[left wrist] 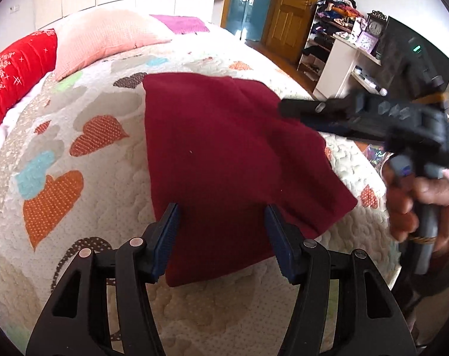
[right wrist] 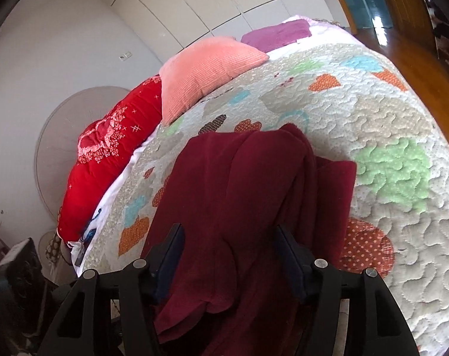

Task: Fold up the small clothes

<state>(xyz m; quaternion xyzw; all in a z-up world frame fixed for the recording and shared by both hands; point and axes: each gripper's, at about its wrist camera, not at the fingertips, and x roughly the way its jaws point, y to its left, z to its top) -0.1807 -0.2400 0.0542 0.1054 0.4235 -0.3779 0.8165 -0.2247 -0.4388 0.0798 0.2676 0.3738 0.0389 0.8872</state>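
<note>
The dark red garment (left wrist: 224, 160) lay folded over on the heart-patterned quilt (left wrist: 91, 136) of the bed, near its close edge, with loose layers bunched at the end under your right tool (right wrist: 228, 255). Your left tool (left wrist: 221, 237) stood spread, its blue pads on either side of the garment's near edge without pinching it. Your right tool was also spread, the cloth lying between its fingers but not clamped. Your right hand (left wrist: 417, 204) gripped that tool's handle. Beyond the garment sat a pink pillow (left wrist: 105, 38), a red pillow (left wrist: 17, 71) and a purple cloth (left wrist: 180, 23).
</note>
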